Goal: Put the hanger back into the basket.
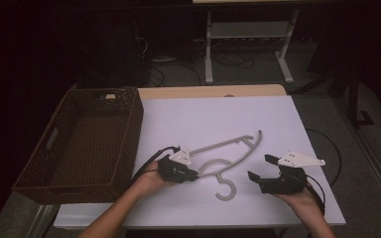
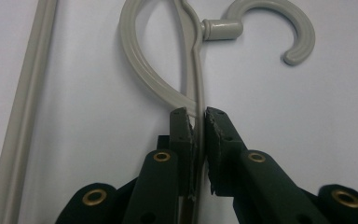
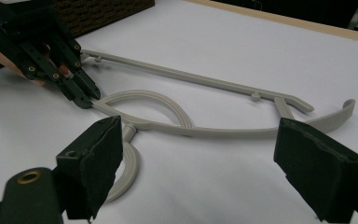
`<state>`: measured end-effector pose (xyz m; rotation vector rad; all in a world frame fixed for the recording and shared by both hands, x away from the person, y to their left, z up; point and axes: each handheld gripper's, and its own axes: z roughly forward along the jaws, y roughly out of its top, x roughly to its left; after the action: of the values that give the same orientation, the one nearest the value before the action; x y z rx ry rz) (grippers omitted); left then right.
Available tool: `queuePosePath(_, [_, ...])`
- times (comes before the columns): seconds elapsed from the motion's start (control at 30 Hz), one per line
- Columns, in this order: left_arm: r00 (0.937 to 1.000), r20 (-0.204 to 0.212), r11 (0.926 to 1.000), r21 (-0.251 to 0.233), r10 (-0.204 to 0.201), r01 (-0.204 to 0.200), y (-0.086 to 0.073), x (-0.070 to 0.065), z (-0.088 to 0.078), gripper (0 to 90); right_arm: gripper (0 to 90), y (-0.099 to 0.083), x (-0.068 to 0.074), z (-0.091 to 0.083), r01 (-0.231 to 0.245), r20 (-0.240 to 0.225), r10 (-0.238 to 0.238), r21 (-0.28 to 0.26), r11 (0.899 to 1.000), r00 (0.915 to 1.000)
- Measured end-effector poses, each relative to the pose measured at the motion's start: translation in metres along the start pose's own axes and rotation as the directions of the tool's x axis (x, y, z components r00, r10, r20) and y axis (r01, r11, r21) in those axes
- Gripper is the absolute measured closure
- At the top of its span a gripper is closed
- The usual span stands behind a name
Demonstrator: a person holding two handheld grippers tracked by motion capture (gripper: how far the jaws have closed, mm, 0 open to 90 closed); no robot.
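Your left claw [image 1: 194, 174] sits near the middle of the white table [image 1: 278, 119], with the brown wicker basket [image 1: 87, 141] close behind its hand side and the near table edge just under your wrist. Ahead of it and to its far side the white top is bare, so there is room to move that way. Your right claw [image 1: 259, 168] rests near the right-hand edge, with little table left beyond it.

The grey coat hanger [image 1: 230, 148] lies flat between the two claws. Its long axis runs from your left claw's tips away toward the far right of the table. Its hook [image 2: 279, 28] lies just ahead of the left claw's tips, curling toward your side.

Your left claw is clamped tight on the hanger's thin arm, beside the loop; both pads [image 2: 189, 140] press on it. Your right claw stands wide apart, gripping nothing, pads [image 3: 98, 163] clear of the hanger, which lies ahead of it.
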<state>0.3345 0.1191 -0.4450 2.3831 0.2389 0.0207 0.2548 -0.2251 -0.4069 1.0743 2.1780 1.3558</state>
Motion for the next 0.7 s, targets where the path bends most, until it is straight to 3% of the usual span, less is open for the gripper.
queuePosePath(0.33, [0.9997, -0.002, 0.9996, 0.009, -0.026, 0.026, 0.004, -0.003, -0.004, 82.4, 15.0, 0.001, -0.001, -0.002, -0.009, 0.010, 0.010, -0.018, 1.000, 0.9999])
queuePosePath(0.7, [0.9978, -0.015, 0.9956, -0.070, -0.064, 0.063, 0.011, -0.001, -0.023, 82.3, 15.0, 0.002, -0.002, -0.004, -0.014, 0.018, 0.014, -0.025, 1.000, 0.9997])
